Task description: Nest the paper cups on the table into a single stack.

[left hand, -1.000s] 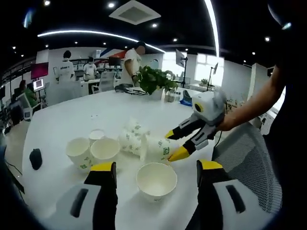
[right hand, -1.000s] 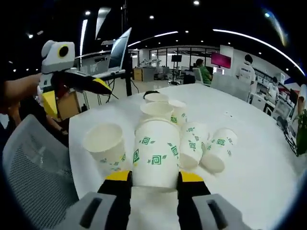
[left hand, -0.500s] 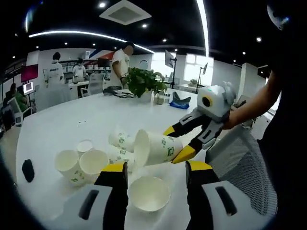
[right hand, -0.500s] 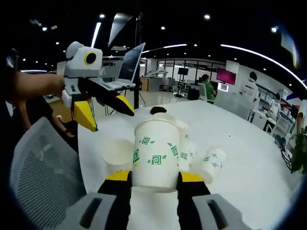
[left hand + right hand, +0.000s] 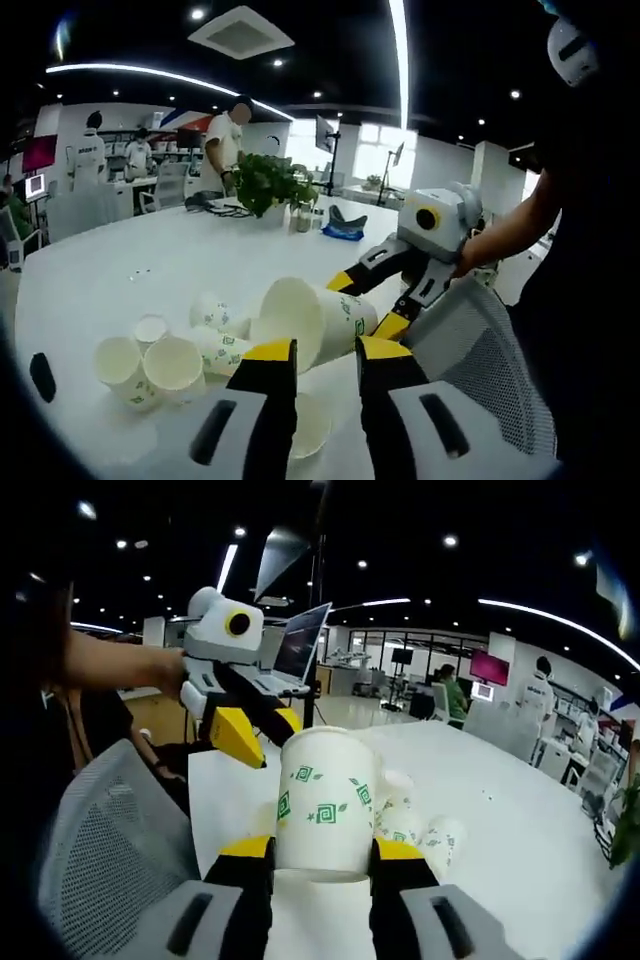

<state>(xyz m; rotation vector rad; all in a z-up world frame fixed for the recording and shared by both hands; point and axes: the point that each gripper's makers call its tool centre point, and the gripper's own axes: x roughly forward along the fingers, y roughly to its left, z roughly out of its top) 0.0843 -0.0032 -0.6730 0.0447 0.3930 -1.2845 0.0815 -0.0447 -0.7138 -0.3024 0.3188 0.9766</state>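
Observation:
My right gripper (image 5: 322, 850) is shut on a white paper cup (image 5: 325, 800) with green marks, held up off the white table (image 5: 520, 850). In the left gripper view that cup (image 5: 305, 322) lies sideways, its mouth to the left, with the right gripper (image 5: 367, 302) behind it. My left gripper (image 5: 327, 352) has a narrow gap between its jaws and nothing in it; an upright cup (image 5: 312, 428) sits on the table below it. In the right gripper view the left gripper (image 5: 262, 730) hangs just left of the held cup. Several more cups (image 5: 175, 365) stand or lie at the left.
A grey mesh chair (image 5: 480, 370) stands against the near table edge. A potted plant (image 5: 265, 185) sits at the far side, and a small black object (image 5: 42, 375) at the left edge. A laptop (image 5: 300, 655) and people are in the background.
The right gripper lifted its cup off the table and brought it toward the left gripper. The left gripper's jaws narrowed from wide apart to a small gap.

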